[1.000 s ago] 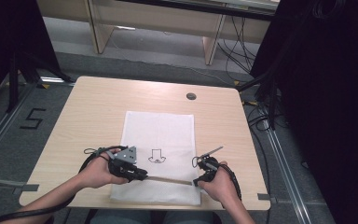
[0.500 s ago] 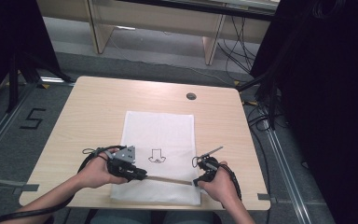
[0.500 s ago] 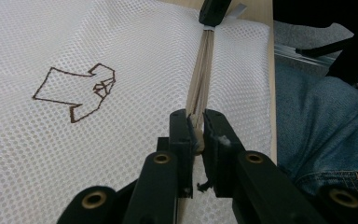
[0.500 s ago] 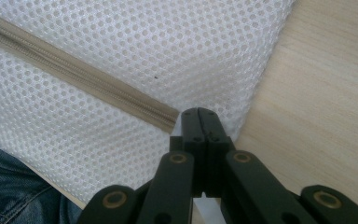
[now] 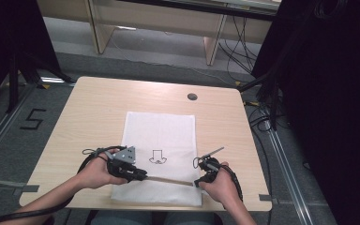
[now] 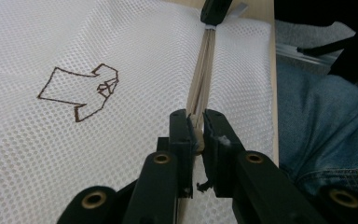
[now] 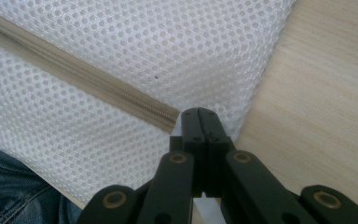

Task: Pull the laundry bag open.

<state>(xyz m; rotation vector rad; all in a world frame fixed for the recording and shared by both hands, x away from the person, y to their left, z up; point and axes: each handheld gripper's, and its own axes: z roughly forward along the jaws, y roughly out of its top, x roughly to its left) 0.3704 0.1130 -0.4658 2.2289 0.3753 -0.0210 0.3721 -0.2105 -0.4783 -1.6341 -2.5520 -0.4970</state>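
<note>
Over the last second almost nothing had moved: our left gripper point(image 5: 138, 175) and right gripper point(image 5: 198, 183) sat where they had been, at either end of the zipper point(image 5: 168, 180) on the mesh bag point(image 5: 161, 131). We read that as a pause with the pull not yet made, or barely begun, so the bag was probably still at the start of being zipped or unzipped; which of the two we could not tell. The left gripper point(image 6: 196, 133) was clenched on what looked like the zipper's slider, its jaws pressed against a pale piece at the end of the tape. The right gripper point(image 7: 199, 122) was pinched shut on the bag's edge just past the end of the zipper point(image 7: 84, 79), holding it taut. The bag lay flat on the near middle of the table point(image 5: 93, 108), white, finely perforated, with a small brown shirt outline point(image 6: 81, 91) stitched on it, and the beige zipper ran straight across near its front edge.
</note>
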